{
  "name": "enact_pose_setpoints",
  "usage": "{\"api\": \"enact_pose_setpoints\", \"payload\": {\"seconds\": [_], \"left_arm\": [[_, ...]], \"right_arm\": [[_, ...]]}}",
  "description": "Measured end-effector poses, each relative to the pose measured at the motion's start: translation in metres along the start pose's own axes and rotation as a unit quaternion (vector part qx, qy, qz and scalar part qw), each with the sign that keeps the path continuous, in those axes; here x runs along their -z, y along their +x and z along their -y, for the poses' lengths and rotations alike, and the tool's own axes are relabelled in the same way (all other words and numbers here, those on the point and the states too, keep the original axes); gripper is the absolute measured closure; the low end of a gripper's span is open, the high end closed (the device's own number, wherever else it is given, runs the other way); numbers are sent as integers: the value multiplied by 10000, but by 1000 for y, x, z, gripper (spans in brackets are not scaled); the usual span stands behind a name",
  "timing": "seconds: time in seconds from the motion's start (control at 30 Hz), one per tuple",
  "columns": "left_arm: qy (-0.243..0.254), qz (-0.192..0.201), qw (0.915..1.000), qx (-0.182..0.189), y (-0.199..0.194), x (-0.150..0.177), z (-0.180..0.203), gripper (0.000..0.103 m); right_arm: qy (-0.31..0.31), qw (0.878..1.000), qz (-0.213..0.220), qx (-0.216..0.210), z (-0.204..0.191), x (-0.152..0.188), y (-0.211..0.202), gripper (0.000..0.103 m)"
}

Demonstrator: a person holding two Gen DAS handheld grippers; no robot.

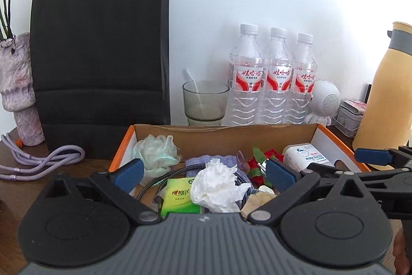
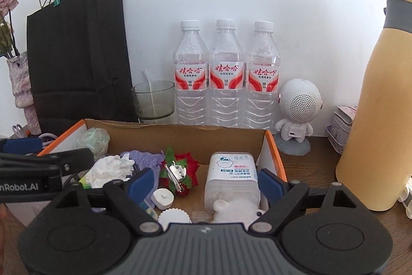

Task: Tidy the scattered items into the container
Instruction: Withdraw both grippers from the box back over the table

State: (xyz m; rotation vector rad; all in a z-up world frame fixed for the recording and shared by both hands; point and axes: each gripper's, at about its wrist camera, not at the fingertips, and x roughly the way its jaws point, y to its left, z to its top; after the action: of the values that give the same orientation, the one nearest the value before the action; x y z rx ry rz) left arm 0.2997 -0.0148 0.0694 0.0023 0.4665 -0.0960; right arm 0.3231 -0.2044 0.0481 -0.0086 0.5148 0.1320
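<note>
Both grippers hang over the near edge of the cardboard box, which sits in the middle of each view on the brown surface. The left gripper has its blue fingers spread wide, and nothing is pressed between them; under the gap lie a crumpled white tissue and a green tissue pack, both inside the box. The right gripper is also wide, the fingers apart on both sides of a white plastic jar which lies on its side in the right part of the box; I see no pad touching it.

Also in the box are a pale green mesh ball in the far left corner, a purple knitted cloth, a red artificial flower with a metal clip in the middle, and a small white candle near the front.

Behind the box, three water bottles stand in a row against the wall. Left of them stand a glass with a straw and a black paper bag. At the right are a small white astronaut speaker and a yellow flask. A purple cable lies on the surface at the left edge of the left view.
</note>
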Motion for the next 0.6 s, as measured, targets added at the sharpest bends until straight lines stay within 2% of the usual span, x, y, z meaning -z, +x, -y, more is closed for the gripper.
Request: {"api": "enact_pose_setpoints", "payload": {"seconds": [0.17,0.33,0.5,0.6], "left_arm": [[102,159,9998,-37,-34,-1,2,0],[31,226,9997,-128,-85,12,3,0],[-17,391,9991,-133,-157,57,5,0],[75,390,9990,-219,-201,95,4,0]], "right_arm": [[85,9999,111,-30,-1,3,-28,16],[355,9990,288,12,-2,22,-81,16],[498,9978,415,149,-6,69,-146,15],[676,9972,306,115,-8,107,-186,14]]}}
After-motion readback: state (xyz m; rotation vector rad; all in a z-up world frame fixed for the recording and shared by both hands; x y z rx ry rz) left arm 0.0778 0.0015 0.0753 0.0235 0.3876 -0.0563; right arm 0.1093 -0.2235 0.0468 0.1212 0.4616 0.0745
